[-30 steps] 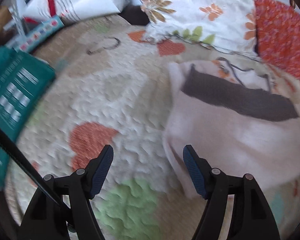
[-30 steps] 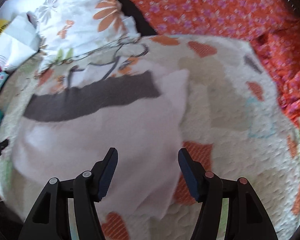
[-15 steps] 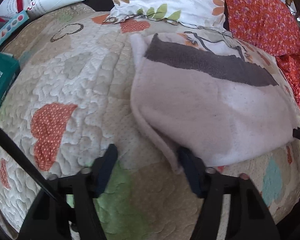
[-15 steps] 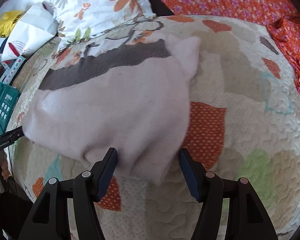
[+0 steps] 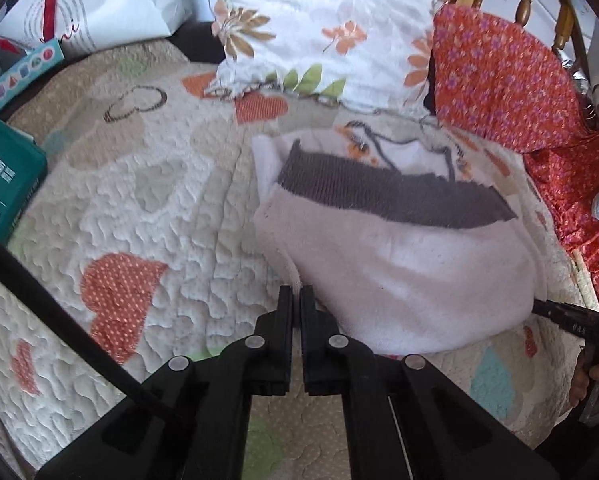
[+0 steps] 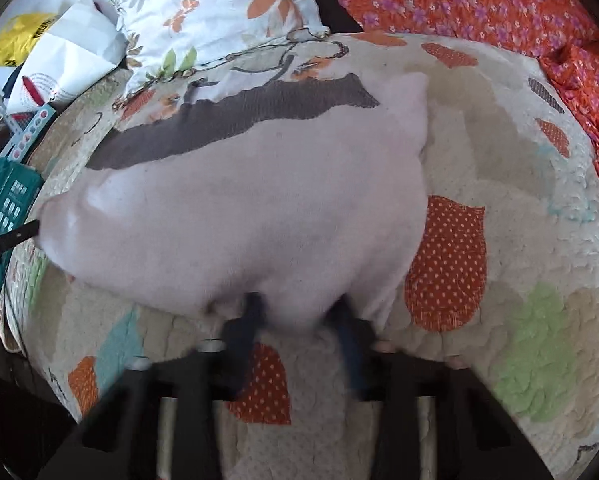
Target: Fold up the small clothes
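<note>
Garment (image 5: 411,280) looks soft, light, floppy: left gripper (image 5: 296,300) just clamped its near hem corner, right gripper (image 6: 299,312) just closing on bunched hem, so lift both evenly.

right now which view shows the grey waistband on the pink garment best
The left wrist view: the grey waistband is sharp there, its ribbing visible. The right wrist view shows its whole length but farther off, softer.
</note>
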Demonstrator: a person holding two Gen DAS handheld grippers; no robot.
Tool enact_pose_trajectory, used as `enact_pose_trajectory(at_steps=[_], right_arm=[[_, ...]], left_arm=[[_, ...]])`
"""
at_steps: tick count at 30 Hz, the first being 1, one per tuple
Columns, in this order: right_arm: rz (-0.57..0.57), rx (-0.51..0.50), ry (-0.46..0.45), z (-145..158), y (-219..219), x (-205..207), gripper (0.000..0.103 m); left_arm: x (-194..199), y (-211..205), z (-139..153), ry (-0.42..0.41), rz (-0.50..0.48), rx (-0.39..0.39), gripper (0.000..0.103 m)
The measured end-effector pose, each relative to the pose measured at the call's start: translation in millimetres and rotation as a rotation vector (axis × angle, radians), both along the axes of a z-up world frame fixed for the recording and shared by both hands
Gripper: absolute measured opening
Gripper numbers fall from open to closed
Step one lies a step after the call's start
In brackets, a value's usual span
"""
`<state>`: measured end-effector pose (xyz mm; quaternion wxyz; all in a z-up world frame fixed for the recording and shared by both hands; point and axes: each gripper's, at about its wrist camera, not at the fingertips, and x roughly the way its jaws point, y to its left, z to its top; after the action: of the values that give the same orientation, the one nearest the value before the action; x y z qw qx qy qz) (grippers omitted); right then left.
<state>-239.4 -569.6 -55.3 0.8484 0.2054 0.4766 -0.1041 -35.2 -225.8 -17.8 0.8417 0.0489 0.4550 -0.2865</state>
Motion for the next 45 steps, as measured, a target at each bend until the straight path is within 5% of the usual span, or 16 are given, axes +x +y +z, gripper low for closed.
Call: enact_pose_trajectory(at_steps=[6, 15, 18, 24, 28, 32, 39, 45], right_arm=[[-0.021, 0.000, -0.012, 21.3, -16.4, -19.3, 0.011], [0.001, -0.003, 0.068, 1.7, -16.1, -20.8, 0.011], [0.006, 0.048, 0.060, 1.7, -22.0, -22.4, 0.016], [-0.031, 0.015, -0.053, 40.9, -32.8, -37.1, 0.022], [-0.073, -0.022, -0.119, 56.1, -35.4, -25.7, 0.023], [-0.057, 0.004, -0.109, 56.3, -36.9, 18.6, 0.023], [-0.005, 0.091, -0.049, 30.6, -55.9, 102.6, 0.023], [0.011, 0.115, -0.050, 1.6, -78.5, 138.0, 0.023]], left_arm=[[-6.7, 9.5, -4.8, 0.000, 0.001, 0.091, 0.003], [-6.9, 10.5, -27.1, 0.029, 0.047, 0.250, 0.004], [-5.7, 18.5, -20.1, -0.025, 0.099, 0.296, 0.004], [7.3, 51.3, 12.5, -0.057, 0.256, 0.151, 0.023], [24.8, 36.8, 18.8, -0.025, 0.274, 0.059, 0.029], [46.6, -7.5, 20.0, -0.026, 0.254, 0.061, 0.040], [88.9, -78.9, -11.1, 0.024, 0.196, 0.121, 0.041], [119.9, -99.2, -45.6, 0.047, 0.192, 0.156, 0.043]])
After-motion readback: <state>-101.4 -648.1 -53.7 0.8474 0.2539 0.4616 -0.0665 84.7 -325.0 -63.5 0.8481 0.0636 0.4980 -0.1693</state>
